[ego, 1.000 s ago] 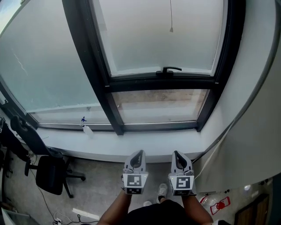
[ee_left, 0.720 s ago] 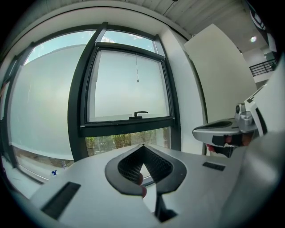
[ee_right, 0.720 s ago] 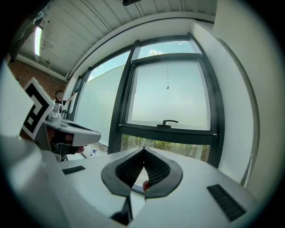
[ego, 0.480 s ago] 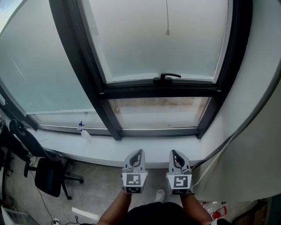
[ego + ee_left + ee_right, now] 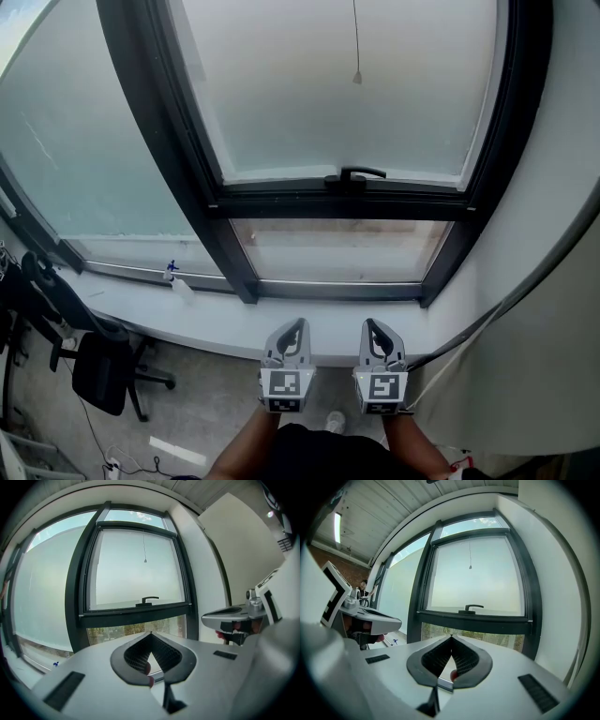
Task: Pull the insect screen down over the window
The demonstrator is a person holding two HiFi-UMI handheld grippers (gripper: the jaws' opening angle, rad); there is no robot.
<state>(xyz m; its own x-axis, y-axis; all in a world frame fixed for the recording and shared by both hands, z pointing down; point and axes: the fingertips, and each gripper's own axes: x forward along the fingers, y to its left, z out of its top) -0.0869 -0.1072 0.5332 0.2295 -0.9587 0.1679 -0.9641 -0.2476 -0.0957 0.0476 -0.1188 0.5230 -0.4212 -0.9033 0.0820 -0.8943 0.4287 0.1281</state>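
A black-framed window (image 5: 339,199) fills the head view, with a black handle (image 5: 354,174) on its middle bar. A thin pull cord ending in a small bead (image 5: 356,79) hangs in front of the upper pane; no screen shows there. My left gripper (image 5: 298,324) and right gripper (image 5: 371,324) are side by side at the sill's near edge, pointing at the window, both shut with nothing between them. The cord bead (image 5: 145,560) and handle (image 5: 149,600) lie ahead of and above the left gripper (image 5: 150,633). The right gripper (image 5: 451,636) faces the same bead (image 5: 470,566) and handle (image 5: 472,607).
A white sill (image 5: 225,323) runs under the window, with a small spray bottle (image 5: 176,281) on it at the left. A black office chair (image 5: 98,370) stands on the floor at lower left. A white wall (image 5: 562,169) and a cream panel (image 5: 525,375) close in the right side.
Both grippers have moved together toward the window and the whole view has closed in with them. The handle and cord bead now sit lower in the head view. Both stay shut.
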